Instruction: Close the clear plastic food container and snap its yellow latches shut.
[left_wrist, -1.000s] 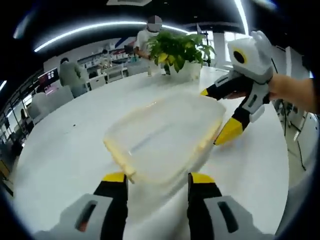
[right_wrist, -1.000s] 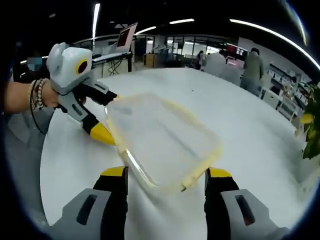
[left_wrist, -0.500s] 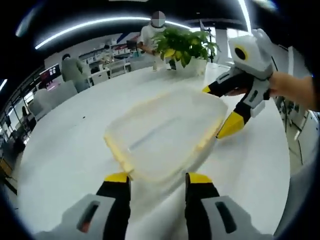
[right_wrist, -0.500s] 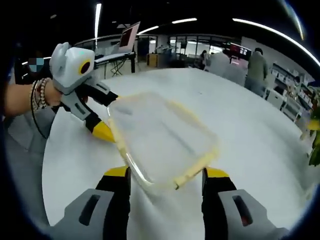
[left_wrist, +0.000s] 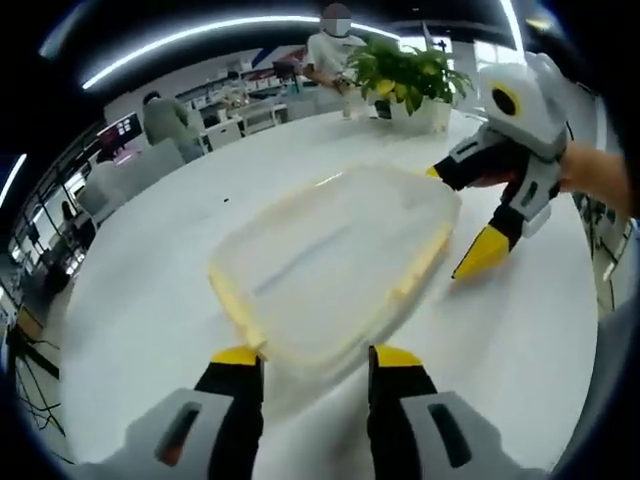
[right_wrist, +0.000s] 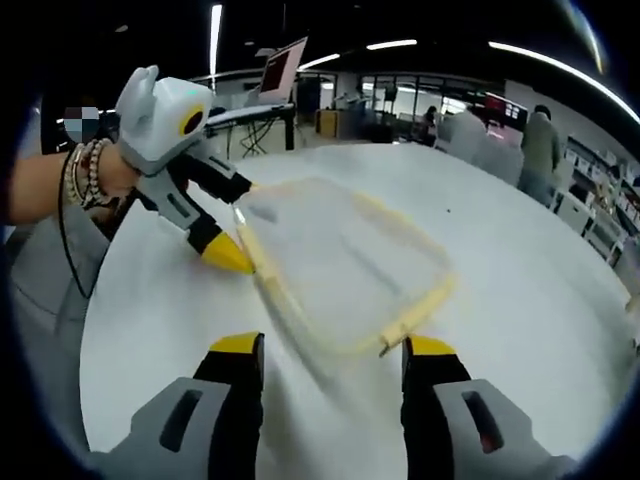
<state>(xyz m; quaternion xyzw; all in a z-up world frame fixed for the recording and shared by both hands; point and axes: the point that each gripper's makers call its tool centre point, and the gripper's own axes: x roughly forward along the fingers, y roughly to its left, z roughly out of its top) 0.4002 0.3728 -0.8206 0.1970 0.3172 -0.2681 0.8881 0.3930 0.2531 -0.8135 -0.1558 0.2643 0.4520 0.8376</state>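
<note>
Two yellow-tipped grippers flank a clear rectangular plastic food container (left_wrist: 330, 265) with pale yellow latches, which lies on the round white tabletop (left_wrist: 130, 300). In the left gripper view, the left gripper (left_wrist: 312, 362) has its jaws apart at the container's near end, one tip on each side of that edge; contact cannot be judged. The right gripper (left_wrist: 462, 222), held in a person's hand, sits at the far end with jaws spread, tips beside the container's corners. In the right gripper view, the right gripper (right_wrist: 332, 350) also shows jaws apart at its near end of the container (right_wrist: 345, 260); the left gripper (right_wrist: 240, 225) is opposite. A green potted plant (left_wrist: 405, 75) stands farther back on the tabletop.
</note>
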